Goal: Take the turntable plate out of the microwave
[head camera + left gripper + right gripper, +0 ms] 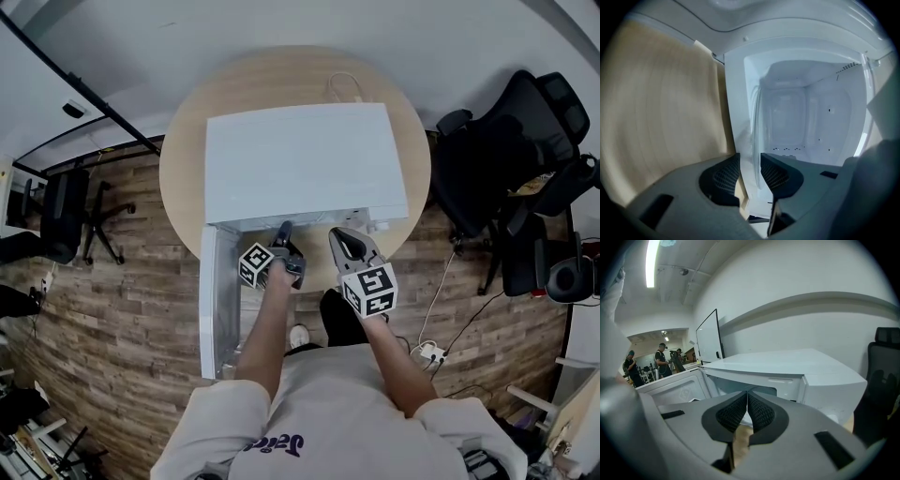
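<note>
While the microwave [300, 159] door [217, 300] is standing open toward 7 o'clock: we are working on the grasp step, and the plate is not yet coming out.
Left gripper [750, 161]: we are reaching it into the cavity mouth at the microwave's 6 o'clock edge. Its jaws are standing apart with the glass rim between them, and we are judging that the pads [774, 174] are not yet pinching.
Turntable plate [756, 123]: it is sitting inside the cavity, showing edge-on in the left gripper view, with its near rim lying between the jaws.
Right gripper [342, 239]: we are holding it at 5 o'clock of the opening, over the worktop [187, 150], jaws together on nothing.
Next move: we are judging that the left jaws need closing firmly on the slippery rim. After that comes a slight lift and a level pull toward 6 o'clock, clearing the door frame.
</note>
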Available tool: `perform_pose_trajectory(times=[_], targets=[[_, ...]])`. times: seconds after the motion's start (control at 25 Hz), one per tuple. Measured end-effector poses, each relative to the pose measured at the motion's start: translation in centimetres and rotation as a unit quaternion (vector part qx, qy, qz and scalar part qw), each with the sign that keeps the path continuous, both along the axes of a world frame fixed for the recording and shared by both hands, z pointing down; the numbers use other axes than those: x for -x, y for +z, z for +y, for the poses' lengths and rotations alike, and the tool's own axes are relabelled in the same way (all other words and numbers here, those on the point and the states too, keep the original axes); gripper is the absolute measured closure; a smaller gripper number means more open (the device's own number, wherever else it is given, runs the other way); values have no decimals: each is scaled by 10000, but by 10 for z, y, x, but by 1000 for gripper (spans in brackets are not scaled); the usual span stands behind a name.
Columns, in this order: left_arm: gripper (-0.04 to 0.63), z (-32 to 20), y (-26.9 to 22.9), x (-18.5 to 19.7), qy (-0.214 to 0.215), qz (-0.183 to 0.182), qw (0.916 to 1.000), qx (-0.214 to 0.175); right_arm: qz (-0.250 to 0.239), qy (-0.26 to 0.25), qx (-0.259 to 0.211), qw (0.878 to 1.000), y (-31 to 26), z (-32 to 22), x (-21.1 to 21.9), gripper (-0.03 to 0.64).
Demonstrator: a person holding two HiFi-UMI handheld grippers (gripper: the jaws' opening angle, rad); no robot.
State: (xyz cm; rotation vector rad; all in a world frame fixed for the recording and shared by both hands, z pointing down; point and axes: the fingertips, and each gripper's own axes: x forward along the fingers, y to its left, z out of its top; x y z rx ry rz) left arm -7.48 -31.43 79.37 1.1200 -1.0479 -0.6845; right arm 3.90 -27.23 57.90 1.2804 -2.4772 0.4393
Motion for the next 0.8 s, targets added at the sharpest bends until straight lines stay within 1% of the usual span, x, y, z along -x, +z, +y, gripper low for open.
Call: perform_pose_trajectory(times=[0.12,0.28,0.44,0.56,0.68,0.8], targets=[[480,3,-4,1,128,-92,9998,-103,-24,-40,55,10000,4,3,6,598],[528,5,-10,-1,236,-109,9995,-192,-122,-37,161,9998,13,5,10,598],[541,8,-16,3,294,-215,9987,-350,-227,-12,292,9993,27,9,12,598],[548,8,-23,4,251,-123,9986,-451,-402,64,554,9976,43,13,10,598],[552,8,-28,5,138,15,9987,-489,-776,257,929,9923,64,17,6,598],[552,9,-32,5,48,120,9984,-547,-1394,466,1324,9802,84,20,5,597]])
